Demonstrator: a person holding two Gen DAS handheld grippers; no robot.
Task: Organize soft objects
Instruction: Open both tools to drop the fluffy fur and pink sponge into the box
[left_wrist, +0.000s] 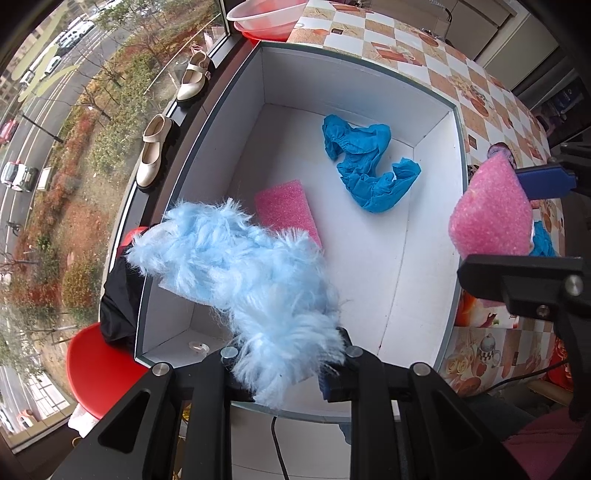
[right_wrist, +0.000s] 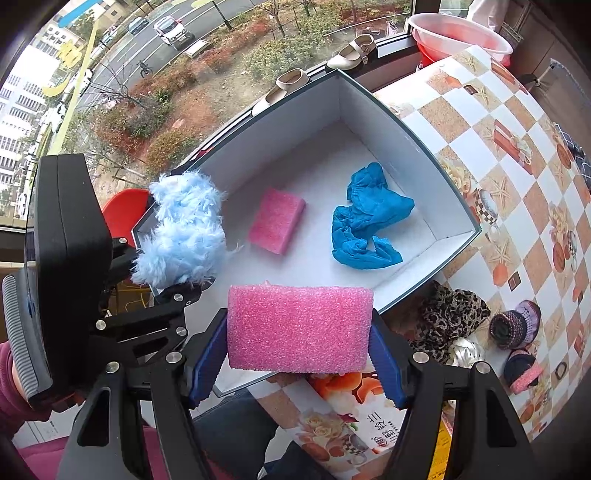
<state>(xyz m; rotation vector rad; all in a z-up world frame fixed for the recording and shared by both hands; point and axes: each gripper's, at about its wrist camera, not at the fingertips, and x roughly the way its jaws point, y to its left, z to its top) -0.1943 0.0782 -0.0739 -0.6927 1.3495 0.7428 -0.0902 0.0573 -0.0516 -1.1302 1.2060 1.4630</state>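
My left gripper (left_wrist: 284, 369) points down over the near-left corner of a white-lined box (left_wrist: 458, 147), shut on a light blue fluffy piece (left_wrist: 240, 266) that hangs over the box's rim. The right wrist view shows the same fluffy piece (right_wrist: 181, 232) at the left gripper (right_wrist: 184, 284). My right gripper (right_wrist: 297, 332) is shut on a pink sponge (right_wrist: 299, 328) by its two ends, above the box's near edge (right_wrist: 424, 291). Inside the box lie a second pink sponge (right_wrist: 275, 219) and crumpled blue shoe covers (right_wrist: 365, 218).
On the checkered tablecloth (right_wrist: 498, 166) right of the box lie a leopard-print cloth (right_wrist: 450, 314), a silvery item (right_wrist: 465, 350) and two knitted purple pieces (right_wrist: 515, 325). A pink basin (right_wrist: 458, 33) stands at the back. Cream shoes (left_wrist: 153, 155) sit on the window sill; a red chair (left_wrist: 99, 365) stands below.
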